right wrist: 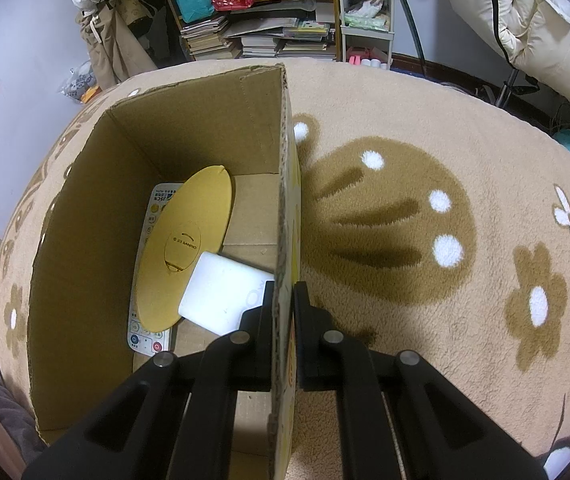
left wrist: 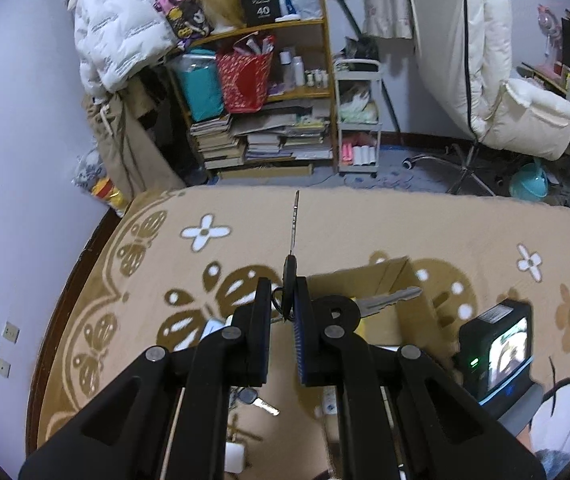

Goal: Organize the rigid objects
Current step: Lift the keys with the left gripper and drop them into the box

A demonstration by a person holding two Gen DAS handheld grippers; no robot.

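Note:
In the left wrist view my left gripper point(left wrist: 283, 300) is shut on a bunch of keys. One black-headed key point(left wrist: 294, 236) sticks straight forward from the fingertips, and a second silver key point(left wrist: 389, 299) hangs off to the right over the cardboard box point(left wrist: 395, 276). In the right wrist view my right gripper point(right wrist: 283, 300) is shut on the right wall of the open cardboard box point(right wrist: 285, 184). Inside lie a yellow oval disc point(right wrist: 187, 240), a white rectangular block point(right wrist: 221, 294) and a remote control point(right wrist: 145, 334) partly under the disc.
A loose blue-headed key point(left wrist: 259, 399) and a small white item point(left wrist: 233, 456) lie on the tan flower-patterned blanket point(left wrist: 365, 224) below my left gripper. The right gripper's camera unit point(left wrist: 499, 352) is at the right. Beyond the bed stand a shelf point(left wrist: 261, 92), a cart point(left wrist: 359, 120) and a chair point(left wrist: 517, 112).

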